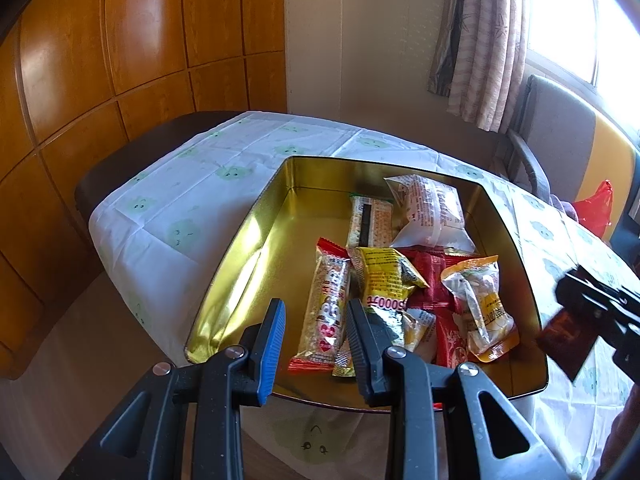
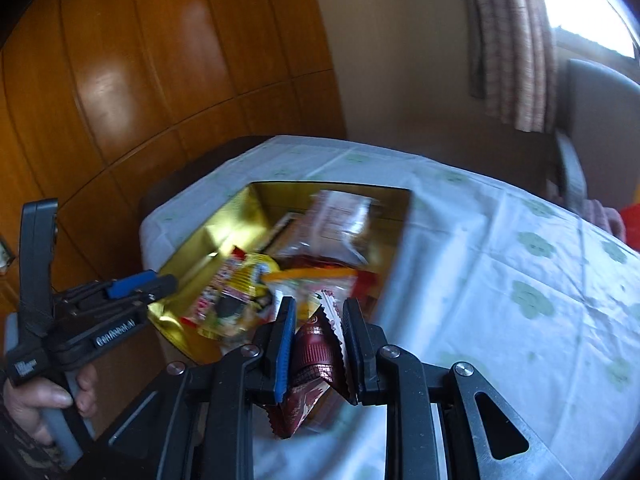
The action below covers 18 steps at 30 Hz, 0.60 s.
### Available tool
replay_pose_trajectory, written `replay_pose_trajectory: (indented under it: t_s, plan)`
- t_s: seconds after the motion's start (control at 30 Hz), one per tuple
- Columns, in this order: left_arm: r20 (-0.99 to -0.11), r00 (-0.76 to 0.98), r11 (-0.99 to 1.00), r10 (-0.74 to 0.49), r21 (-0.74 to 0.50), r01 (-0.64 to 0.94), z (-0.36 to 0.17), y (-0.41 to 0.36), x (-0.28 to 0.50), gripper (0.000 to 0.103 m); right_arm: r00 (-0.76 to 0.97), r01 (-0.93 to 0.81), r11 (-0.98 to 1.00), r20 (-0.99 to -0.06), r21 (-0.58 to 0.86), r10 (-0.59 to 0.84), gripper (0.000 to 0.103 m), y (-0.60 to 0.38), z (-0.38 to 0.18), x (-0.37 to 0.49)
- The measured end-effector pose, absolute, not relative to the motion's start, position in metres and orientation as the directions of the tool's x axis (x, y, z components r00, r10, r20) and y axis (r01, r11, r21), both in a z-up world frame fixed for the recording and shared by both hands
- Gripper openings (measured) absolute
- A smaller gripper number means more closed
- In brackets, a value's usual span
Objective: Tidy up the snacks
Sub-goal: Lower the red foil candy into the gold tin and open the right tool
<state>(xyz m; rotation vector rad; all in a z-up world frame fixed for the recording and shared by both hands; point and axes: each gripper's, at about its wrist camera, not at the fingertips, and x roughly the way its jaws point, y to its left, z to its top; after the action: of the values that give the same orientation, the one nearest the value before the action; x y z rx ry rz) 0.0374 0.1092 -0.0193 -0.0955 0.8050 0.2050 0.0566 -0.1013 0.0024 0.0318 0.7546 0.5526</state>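
A dark red snack packet (image 2: 316, 356) is gripped by the right tool (image 2: 318, 344) just beside the gold tin (image 1: 240, 264) on the tabletop (image 1: 168, 200); dropping it inside seems next. The left tool (image 1: 316, 344) hovers over the tin's near edge, nearly closed, holding nothing. One tin; roughly eight packets counted inside

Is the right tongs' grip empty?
No, the right tongs are shut on a dark red packet.
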Motion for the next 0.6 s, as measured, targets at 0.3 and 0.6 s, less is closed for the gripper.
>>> replay_pose_trajectory:
  t_s: [0.3, 0.6]
  plan:
    - [-0.719, 0.675, 0.967, 0.167, -0.014, -0.255, -0.017, 0.124, 0.034, 0.031, 0.497, -0.552, 0.786, -0.648, 0.277, 0.577, 0.025, -0.038, -0.004, 0.086]
    - [-0.723, 0.67, 0.964, 0.171, -0.018, -0.266, -0.019, 0.127, 0.033, 0.031, 0.465, -0.527, 0.811, -0.712, 0.255, 0.526, 0.026, -0.024, -0.035, 0.104]
